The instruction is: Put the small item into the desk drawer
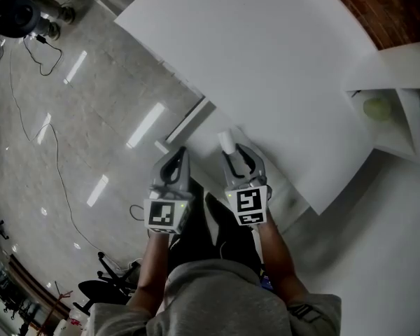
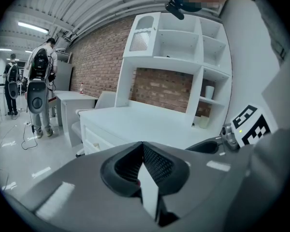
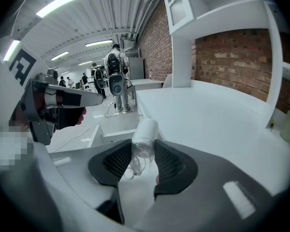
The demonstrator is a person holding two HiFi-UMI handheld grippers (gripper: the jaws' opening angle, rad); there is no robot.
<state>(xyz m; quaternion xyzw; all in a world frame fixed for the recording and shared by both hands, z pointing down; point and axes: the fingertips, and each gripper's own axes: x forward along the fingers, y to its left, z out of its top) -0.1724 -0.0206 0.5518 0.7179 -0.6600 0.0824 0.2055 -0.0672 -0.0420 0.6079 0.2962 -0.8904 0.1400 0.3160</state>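
Note:
My right gripper (image 1: 232,152) is shut on a small clear bottle with a white cap (image 1: 227,142). In the right gripper view the bottle (image 3: 144,138) stands out forward from between the black pads (image 3: 171,164). It hovers at the near edge of the white desk (image 1: 266,61). Just left of it, a shallow white drawer (image 1: 187,122) stands pulled out from the desk's side; its open box (image 3: 108,135) lies below and ahead of the bottle. My left gripper (image 1: 178,157) is alongside, shut with nothing in it, its pads (image 2: 159,164) meeting.
A white shelf unit (image 1: 406,82) stands on the desk at the right, with a pale green thing (image 1: 378,108) in a cubby. Cables (image 1: 52,142) trail over the glossy floor. People (image 3: 113,79) stand far back. A second white desk (image 2: 70,100) is at the left.

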